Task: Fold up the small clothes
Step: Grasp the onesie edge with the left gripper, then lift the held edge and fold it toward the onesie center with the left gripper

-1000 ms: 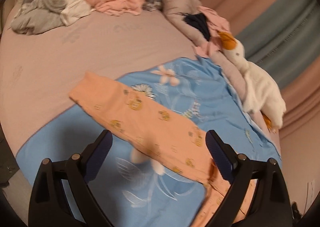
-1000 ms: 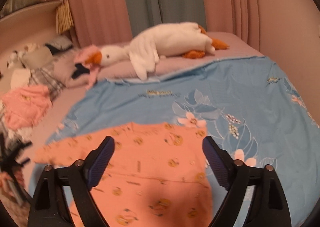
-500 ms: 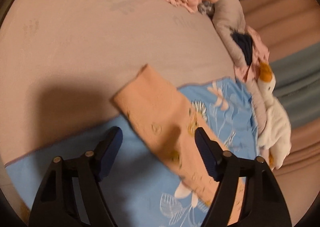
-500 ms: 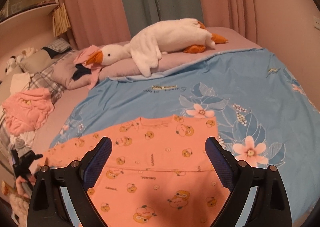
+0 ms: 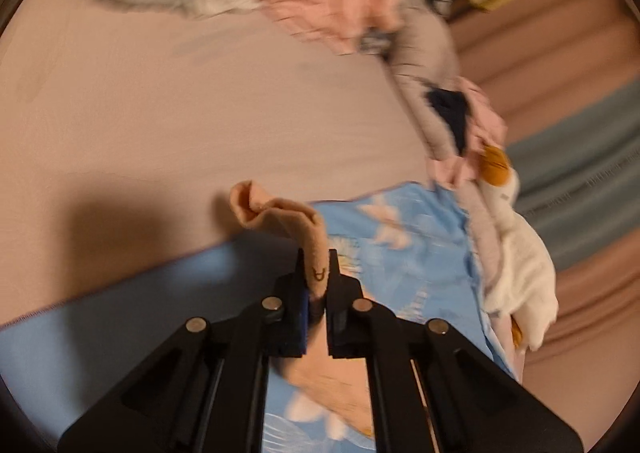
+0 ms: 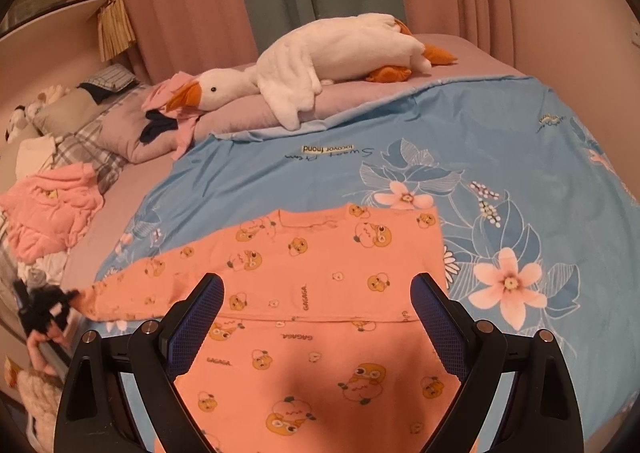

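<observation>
Sleeve (image 5: 316,249) fold is the step in hand, as far as I can judge: the orange shirt (image 6: 320,293) lies flat on the blue quilt (image 6: 500,157) on the bed, front up, with its long sleeve stretched out toward the bed's left side. To do this well I'd carry the cuff up and over in a low arc, lay it across the chest so the fold line runs straight along the shirt's side edge, and keep the body of the shirt from dragging along with it. The free gripper could pin the body down if it starts sliding. Let go only once the sleeve lies flat with no twist.

Fingers: the left gripper (image 5: 316,285) is pinched nearly closed on the sleeve end, fabric bunched between the pads and the cuff curling up past the tips. That view is blurry, so how deep the bite goes I can't tell. The right gripper (image 6: 316,317) has its fingers spread wide, hovering over the shirt's middle, holding nothing. Whether it touches the cloth isn't clear.
</observation>
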A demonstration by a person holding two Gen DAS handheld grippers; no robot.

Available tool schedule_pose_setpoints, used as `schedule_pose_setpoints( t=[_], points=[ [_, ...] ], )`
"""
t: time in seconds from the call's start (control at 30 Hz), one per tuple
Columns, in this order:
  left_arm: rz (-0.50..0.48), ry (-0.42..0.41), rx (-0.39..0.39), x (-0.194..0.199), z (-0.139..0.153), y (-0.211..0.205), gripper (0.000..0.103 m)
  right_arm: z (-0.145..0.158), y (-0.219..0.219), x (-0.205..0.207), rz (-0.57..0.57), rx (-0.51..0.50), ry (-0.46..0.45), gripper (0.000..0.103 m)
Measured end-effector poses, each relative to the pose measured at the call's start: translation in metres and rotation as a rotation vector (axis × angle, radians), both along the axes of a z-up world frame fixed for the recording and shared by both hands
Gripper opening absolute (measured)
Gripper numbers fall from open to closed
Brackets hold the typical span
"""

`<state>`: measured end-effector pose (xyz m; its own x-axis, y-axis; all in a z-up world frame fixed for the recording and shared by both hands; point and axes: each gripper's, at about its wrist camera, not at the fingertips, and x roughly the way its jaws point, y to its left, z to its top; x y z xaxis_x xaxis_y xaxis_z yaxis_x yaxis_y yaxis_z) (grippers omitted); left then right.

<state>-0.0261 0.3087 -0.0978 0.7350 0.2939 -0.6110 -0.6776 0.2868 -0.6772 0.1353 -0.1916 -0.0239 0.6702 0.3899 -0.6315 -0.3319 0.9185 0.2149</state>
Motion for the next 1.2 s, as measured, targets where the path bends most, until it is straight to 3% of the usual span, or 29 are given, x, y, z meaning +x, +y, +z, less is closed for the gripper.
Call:
schedule_pose_setpoints(
  t=[0.3,0.5,0.63,0.77,0.97,1.2],
  points=[
    [-0.324,-0.093,0.160,0.067,0.069,-0.084,0.004,-0.003,-0.009,0.000,-0.018,0.017,0.013,0.094],
    [-0.568,-0.097,0.230,0.108,0.077,-0.150,0.005,-0.008,-0.018,0.001,-0.025,0.032,0.029,0.094],
    [-0.699,-0.054,0.279,0.129,0.070,-0.192,0.005,-0.012,-0.022,0.002,-0.024,0.049,0.041,0.094],
    [-0.819,-0.011,0.256,0.148,0.046,-0.228,0.005,-0.017,-0.027,0.004,-0.033,0.063,0.058,0.094],
    [-0.917,0.080,0.179,0.166,-0.007,-0.258,0.005,-0.027,-0.031,0.006,-0.030,0.081,0.091,0.094],
    [-0.953,0.154,0.126,0.172,-0.037,-0.266,0.005,-0.039,-0.029,0.008,-0.017,0.094,0.130,0.094]
  ],
)
